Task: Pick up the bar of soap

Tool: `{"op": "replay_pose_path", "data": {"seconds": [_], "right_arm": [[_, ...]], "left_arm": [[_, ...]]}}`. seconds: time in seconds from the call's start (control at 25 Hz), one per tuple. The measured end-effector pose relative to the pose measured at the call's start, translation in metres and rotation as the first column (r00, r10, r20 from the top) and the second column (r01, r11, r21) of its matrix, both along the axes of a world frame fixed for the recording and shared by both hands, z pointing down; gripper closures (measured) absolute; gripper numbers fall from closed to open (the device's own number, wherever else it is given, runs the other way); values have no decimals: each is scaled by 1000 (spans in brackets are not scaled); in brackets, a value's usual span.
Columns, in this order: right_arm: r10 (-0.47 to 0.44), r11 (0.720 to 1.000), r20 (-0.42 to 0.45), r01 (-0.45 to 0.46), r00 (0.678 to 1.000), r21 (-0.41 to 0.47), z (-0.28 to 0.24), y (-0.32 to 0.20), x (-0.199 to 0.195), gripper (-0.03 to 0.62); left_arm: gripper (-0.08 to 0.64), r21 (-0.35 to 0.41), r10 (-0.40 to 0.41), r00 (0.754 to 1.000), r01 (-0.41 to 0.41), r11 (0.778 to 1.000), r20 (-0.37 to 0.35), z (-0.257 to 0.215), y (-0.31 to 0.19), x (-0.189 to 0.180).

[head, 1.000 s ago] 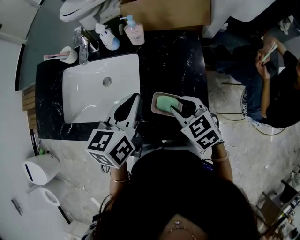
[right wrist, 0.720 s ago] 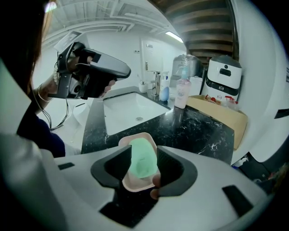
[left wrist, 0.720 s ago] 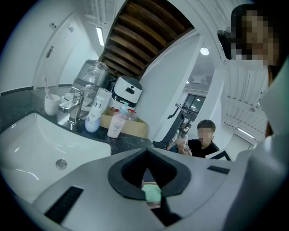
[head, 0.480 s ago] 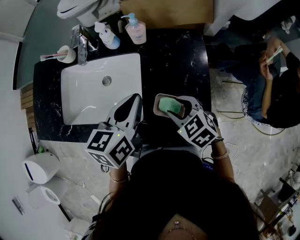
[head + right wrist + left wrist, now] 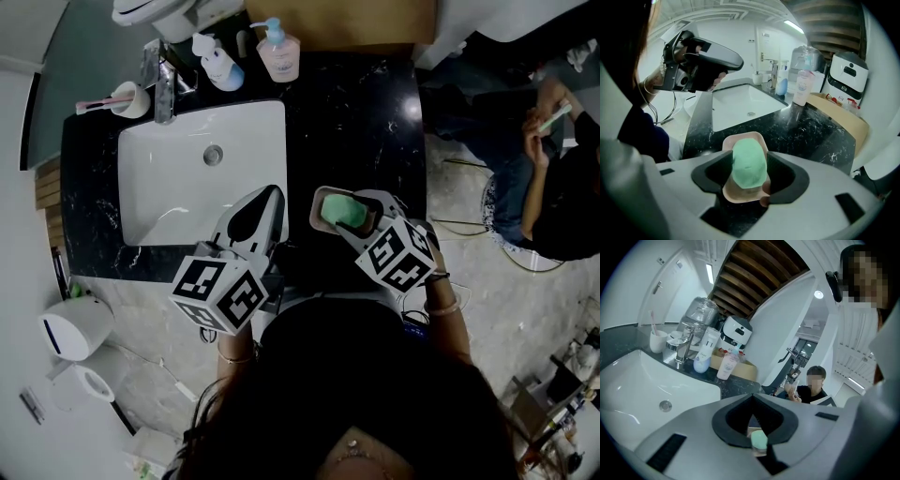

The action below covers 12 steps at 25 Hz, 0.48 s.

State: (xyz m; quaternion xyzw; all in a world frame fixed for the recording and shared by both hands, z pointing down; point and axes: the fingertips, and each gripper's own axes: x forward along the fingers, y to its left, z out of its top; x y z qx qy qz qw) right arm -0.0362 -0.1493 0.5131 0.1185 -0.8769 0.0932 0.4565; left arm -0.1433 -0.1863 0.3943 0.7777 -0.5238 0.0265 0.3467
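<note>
– Green bar of soap (image 5: 748, 157): loc.?
– On the beige soap dish (image 5: 737, 195). The dish sits on the black marble counter (image 5: 361, 122), near the front edge, to the right of the sink (image 5: 159, 187).
– R gripper (image 5: 749, 164) status?
– Closed on the bar. In my R gripper view one of the pads (image 5: 783, 174) meets each long side of the bar, no gap visible on either side. The bar lies over the dish. I can't tell if its underside is clear of it.
– L gripper (image 5: 751, 398)?
– Jaws together at the tips, nothing gripped. In my head view its tips are near the sink's right rim, apart from the dish. Through the hollow behind the tips I see the bar and dish beyond.
– Other items?
– Faucet (image 5: 165, 89), cup (image 5: 124, 100) w/ toothbrush and pink pump bottle (image 5: 279, 58) at the back of the counter, well apart from both grippers.
</note>
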Motion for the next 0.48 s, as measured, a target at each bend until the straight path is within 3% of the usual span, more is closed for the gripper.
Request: {"op": "replay_pose_path", "data": {"seconds": [0.48], "right_arm": [[-28,999,-12,27,1000,-45,4,2,-2,383]], "left_arm": [[551,-17,-10,1000,9,1000,-15,9,2,-4]]}}
